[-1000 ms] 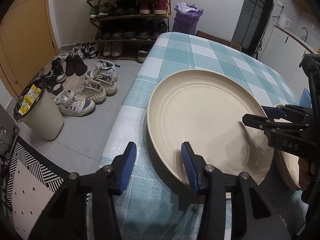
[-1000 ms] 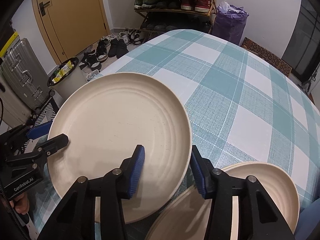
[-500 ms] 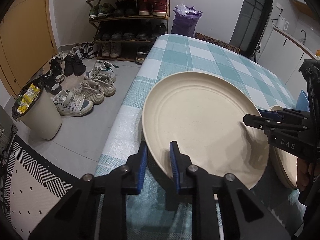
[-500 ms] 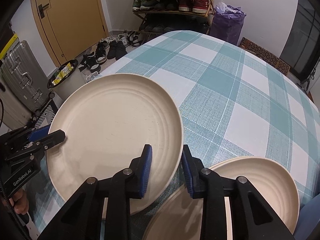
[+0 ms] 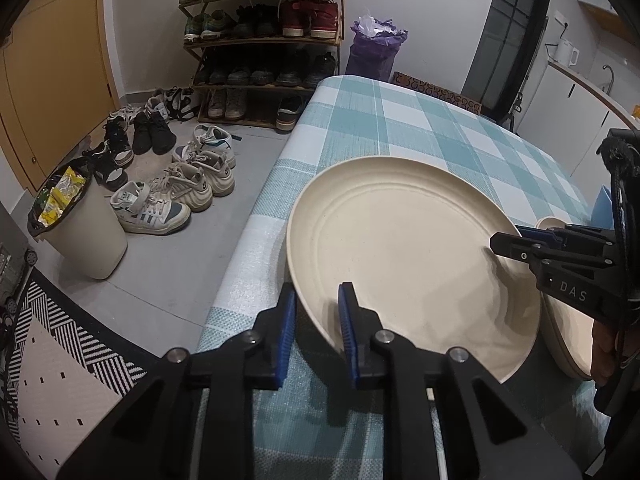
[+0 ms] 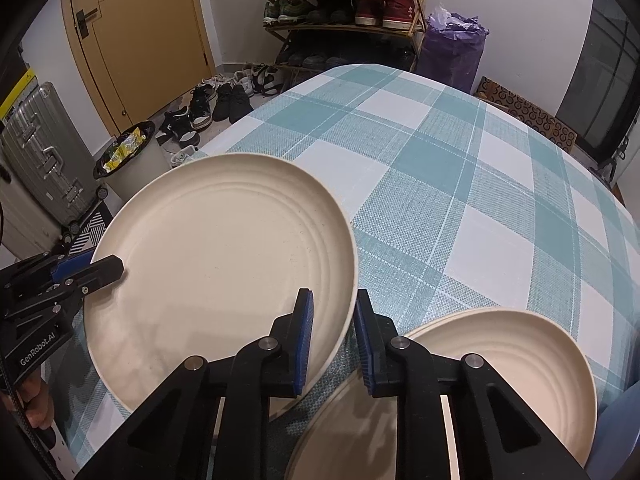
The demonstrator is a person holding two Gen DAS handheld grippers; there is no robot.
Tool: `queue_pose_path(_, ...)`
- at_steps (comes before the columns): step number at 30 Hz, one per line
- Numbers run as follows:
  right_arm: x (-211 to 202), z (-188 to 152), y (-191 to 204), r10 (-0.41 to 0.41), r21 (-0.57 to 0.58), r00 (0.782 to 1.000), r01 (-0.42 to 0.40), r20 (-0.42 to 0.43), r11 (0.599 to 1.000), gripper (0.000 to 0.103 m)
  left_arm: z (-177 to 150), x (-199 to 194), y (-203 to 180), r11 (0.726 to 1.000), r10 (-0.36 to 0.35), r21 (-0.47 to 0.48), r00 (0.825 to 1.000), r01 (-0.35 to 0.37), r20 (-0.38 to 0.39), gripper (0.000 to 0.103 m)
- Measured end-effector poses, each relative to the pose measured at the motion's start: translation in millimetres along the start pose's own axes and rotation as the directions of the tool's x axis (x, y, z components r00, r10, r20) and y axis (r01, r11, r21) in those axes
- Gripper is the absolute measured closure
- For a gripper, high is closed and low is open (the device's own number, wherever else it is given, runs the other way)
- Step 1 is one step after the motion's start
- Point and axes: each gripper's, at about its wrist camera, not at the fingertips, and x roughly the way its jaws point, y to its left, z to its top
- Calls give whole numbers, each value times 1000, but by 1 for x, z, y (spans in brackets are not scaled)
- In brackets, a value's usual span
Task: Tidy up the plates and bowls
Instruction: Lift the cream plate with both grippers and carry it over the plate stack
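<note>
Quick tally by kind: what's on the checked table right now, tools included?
Cream round ridged plates: 2, a large plate and a second plate at the near right.
Black tools with blue pads: 2, the left tool and the right tool, each straddling the large plate's rim.
Bowls: 0 visible.
Total: 4

large plate (image 6: 216, 256) lies on table (image 6: 460, 184), near its left edge. second plate (image 6: 508, 364) sits to its right, nearer the camera. shoe rack (image 5: 260, 40) stands behind the table; bin (image 5: 76, 224) on floor, left.
</note>
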Motion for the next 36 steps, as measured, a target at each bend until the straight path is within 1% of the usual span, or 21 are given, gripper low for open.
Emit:
queue_pose_path(8,-11,0,2,-4,-5,1000,4,19,1000,82,1,-12,0,1000,3,4,1000,-4,24,84)
queue_pose_path(17,-33,-1,4,-18,-7,998,19,62,1000,82,2,-28,-5,1000,4,10,999,-4,53,84)
queue_pose_path(25,-54,-4,-1,-33,11,995,32,96,999,82,8,-40,-16,1000,0,31,997,-2,79,84)
queue_pose_path(36,-85,-17,-14,-68,56,989,61,131,997,82,13,-51,-38,997,-28,79,995,20,100,84)
